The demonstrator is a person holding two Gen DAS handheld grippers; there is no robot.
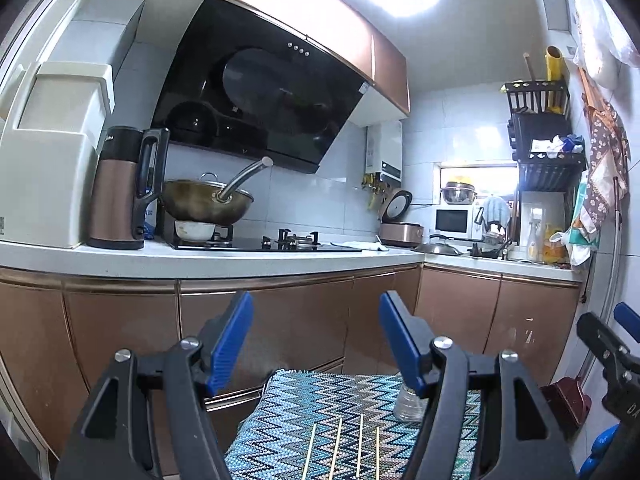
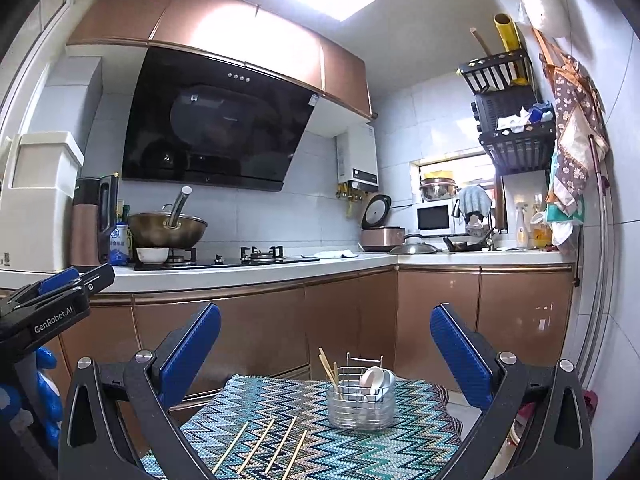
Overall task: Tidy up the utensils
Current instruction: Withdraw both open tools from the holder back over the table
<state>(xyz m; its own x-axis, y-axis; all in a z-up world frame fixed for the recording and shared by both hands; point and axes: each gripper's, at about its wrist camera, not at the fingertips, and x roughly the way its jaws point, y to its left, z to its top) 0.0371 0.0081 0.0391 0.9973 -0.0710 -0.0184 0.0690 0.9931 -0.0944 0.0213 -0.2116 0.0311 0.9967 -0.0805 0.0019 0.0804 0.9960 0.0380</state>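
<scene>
step: pick loose chopsticks | left gripper (image 1: 316, 344) spread, empty | right gripper (image 2: 326, 354) spread, empty | four thin wooden chopsticks (image 2: 266, 446) lay on zigzag-patterned cloth worktop (image 2: 416, 440), near clear wire-framed utensil holder (image 2: 360, 410) | tip: pinch one mid-shaft, drop upright

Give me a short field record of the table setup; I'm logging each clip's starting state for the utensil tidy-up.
surface: zigzag-patterned mat
loose utensils: four chopsticks lying side by side on the mat
holder: clear utensil holder upright on the mat, beyond the loose ones
holder contents: white spoons, two chopsticks
left gripper: open, empty
right gripper: open, empty
</scene>
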